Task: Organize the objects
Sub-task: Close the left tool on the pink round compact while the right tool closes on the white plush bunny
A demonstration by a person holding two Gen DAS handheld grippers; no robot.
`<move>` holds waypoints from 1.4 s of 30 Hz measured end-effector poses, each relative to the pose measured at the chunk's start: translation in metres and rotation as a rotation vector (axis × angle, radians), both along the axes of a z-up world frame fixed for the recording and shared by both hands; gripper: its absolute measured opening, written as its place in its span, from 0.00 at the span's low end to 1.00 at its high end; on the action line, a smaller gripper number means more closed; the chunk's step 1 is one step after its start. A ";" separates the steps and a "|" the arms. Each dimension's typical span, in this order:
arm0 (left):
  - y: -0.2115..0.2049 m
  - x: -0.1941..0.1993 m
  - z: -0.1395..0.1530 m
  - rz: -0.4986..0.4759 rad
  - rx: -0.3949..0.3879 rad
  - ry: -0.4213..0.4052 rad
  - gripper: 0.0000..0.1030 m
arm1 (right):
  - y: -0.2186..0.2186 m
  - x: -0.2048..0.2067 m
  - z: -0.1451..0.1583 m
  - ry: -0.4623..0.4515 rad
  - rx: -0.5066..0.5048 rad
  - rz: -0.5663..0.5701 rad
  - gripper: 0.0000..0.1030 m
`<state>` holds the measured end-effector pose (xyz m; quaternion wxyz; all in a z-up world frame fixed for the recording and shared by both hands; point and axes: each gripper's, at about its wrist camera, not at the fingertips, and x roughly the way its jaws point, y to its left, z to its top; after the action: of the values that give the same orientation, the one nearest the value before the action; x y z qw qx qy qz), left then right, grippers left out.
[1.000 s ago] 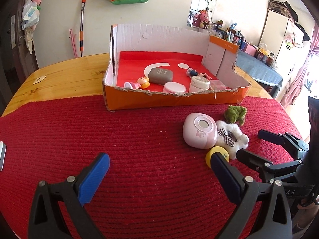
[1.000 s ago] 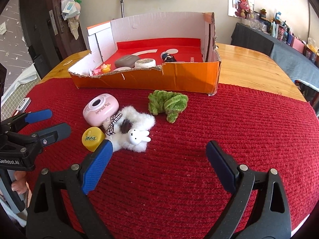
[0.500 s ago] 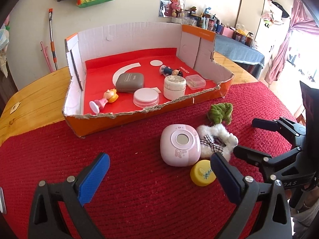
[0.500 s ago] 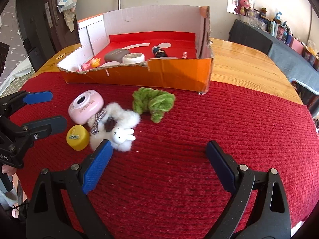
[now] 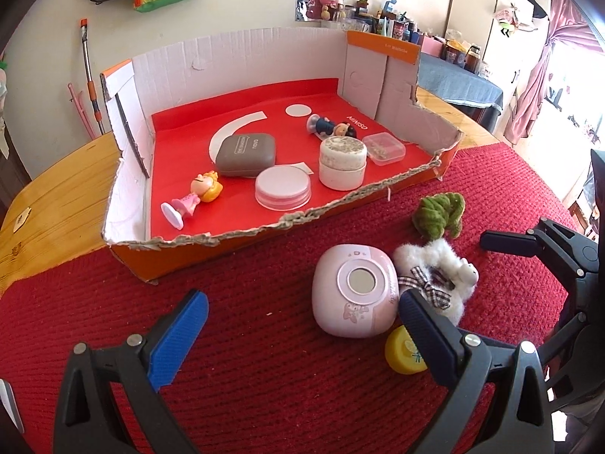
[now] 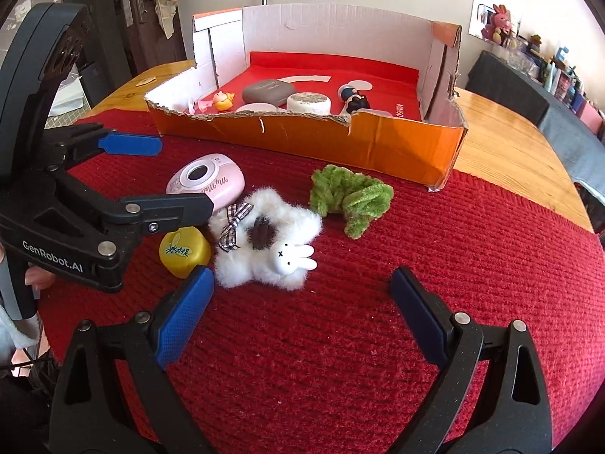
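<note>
Holding your left gripper (image 5: 302, 325) wide open and empty just before the rounded pink plastic toy camera (image 5: 355, 295), you seem ready to take it for the orange cardboard box (image 5: 211, 249). The camera lies flat on the red knitted mat (image 5: 264, 378), lens upward, without a clear long axis; your right gripper (image 6: 298, 302) waits open near the white fluffy rabbit scrunchie (image 6: 264, 242).

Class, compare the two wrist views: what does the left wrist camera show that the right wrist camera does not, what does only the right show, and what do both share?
Only the left wrist view shows the clear plastic case inside the box and the white strip at the left frame edge.

Only the right wrist view shows the white bunny's face and the dark door.

Both share the cardboard box, pink camera, yellow cap, green plush, and both open grippers: left gripper, right gripper.
</note>
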<state>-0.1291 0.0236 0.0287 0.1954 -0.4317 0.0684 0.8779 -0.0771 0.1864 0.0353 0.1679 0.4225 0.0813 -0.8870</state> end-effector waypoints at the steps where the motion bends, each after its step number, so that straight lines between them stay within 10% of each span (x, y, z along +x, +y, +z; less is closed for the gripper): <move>1: -0.002 0.000 0.000 0.004 -0.001 0.002 1.00 | -0.001 -0.001 0.000 0.000 0.002 -0.005 0.93; 16: 0.004 -0.006 -0.001 -0.092 -0.033 0.005 0.93 | -0.004 -0.008 0.001 0.001 0.000 0.060 0.91; 30: 0.016 -0.007 -0.006 -0.200 -0.005 0.000 0.70 | -0.012 -0.013 0.003 0.004 -0.029 0.095 0.55; 35: 0.018 -0.003 -0.005 -0.222 0.009 0.010 0.48 | -0.017 -0.008 0.003 0.022 -0.018 0.110 0.45; 42: 0.016 0.004 -0.001 -0.195 0.028 0.011 0.48 | -0.013 -0.003 0.008 0.024 -0.059 0.105 0.41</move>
<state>-0.1252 0.0393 0.0274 0.2856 -0.4156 0.0991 0.8578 -0.0803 0.1738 0.0429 0.2257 0.4019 0.0790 -0.8839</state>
